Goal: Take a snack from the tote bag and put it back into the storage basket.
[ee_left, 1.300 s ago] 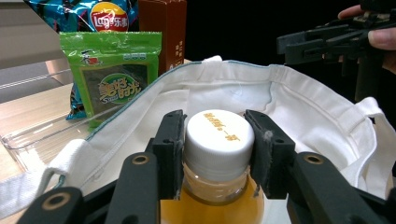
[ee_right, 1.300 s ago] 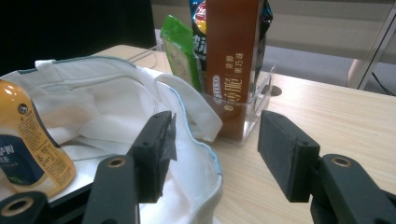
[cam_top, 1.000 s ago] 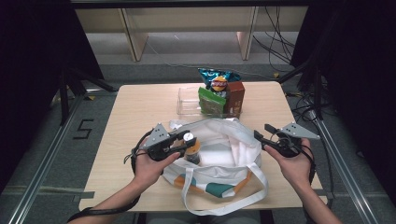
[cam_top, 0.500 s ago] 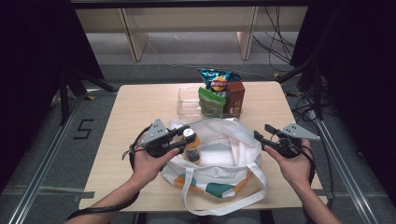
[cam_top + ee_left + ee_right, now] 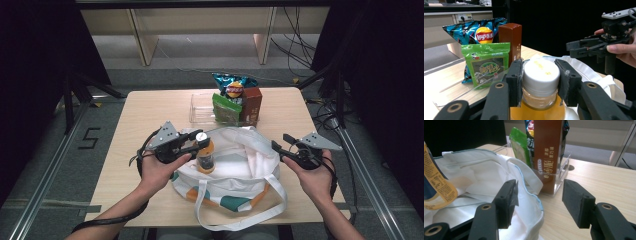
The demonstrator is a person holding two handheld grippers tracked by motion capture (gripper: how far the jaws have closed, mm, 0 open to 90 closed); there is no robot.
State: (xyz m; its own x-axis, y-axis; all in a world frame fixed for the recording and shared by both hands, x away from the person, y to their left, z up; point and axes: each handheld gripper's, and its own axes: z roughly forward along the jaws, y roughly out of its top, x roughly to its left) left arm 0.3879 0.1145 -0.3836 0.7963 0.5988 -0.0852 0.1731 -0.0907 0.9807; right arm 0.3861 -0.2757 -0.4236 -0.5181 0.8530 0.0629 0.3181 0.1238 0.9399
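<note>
Overhead, a pale wooden table (image 5: 150, 115) stands on grey floor in a dark room. Its clear bin (image 5: 202, 112) holds a green packet (image 5: 225, 107), chips bag (image 5: 232, 85) and brown box (image 5: 252, 102). The left gripper (image 5: 197, 144) clamps the orange bottle (image 5: 205, 157) by its white cap (image 5: 541, 72) over the white tote bag (image 5: 235, 175). The right gripper (image 5: 276, 147) hangs open at the tote's rim, gripping nothing; its view shows the box's print.

1. Light falls from overhead onto the surface (image 5: 150, 110), pale and evenly lit, while black curtains on both sides swallow everything else.
2. Shadows under the bag (image 5: 235, 165) are soft and short.
3. The high view is slightly soft and grainy.
4. In the left gripper view the near bottle cap (image 5: 541, 72) glares white; the black jaws blur at the bottom edge.
</note>
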